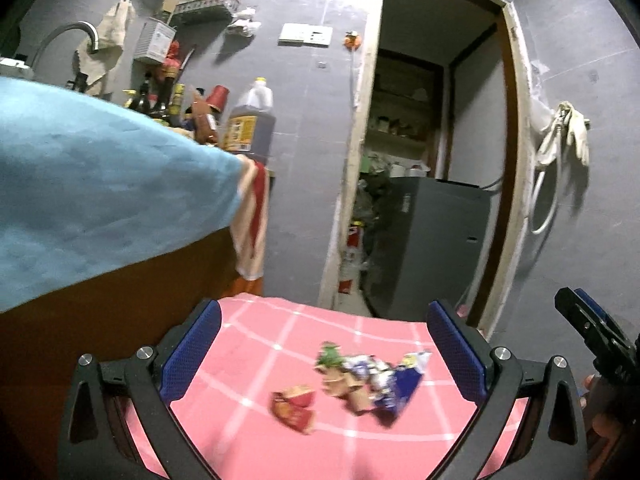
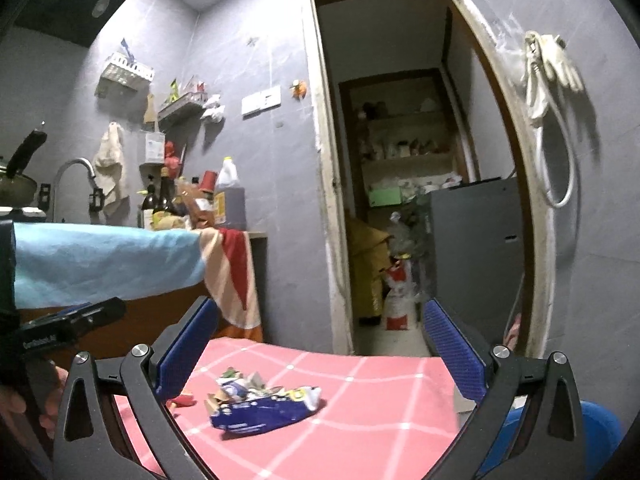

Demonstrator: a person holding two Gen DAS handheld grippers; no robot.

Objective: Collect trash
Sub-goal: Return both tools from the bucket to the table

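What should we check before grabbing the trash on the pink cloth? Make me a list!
1. Left gripper open: ok.
2. Right gripper open: ok.
3. Blue wrapper in plain sight, nothing on top: ok.
4. Red wrapper lying apart from the pile: ok.
5. Both grippers off the trash, hovering above the pink cloth: ok.
6. A bin to drop it in: cannot tell; only a blue container edge shows.

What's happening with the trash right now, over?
Left gripper open, empty. Right gripper open, empty. Wrappers lie loose on the pink cloth, untouched. Nothing in the way.
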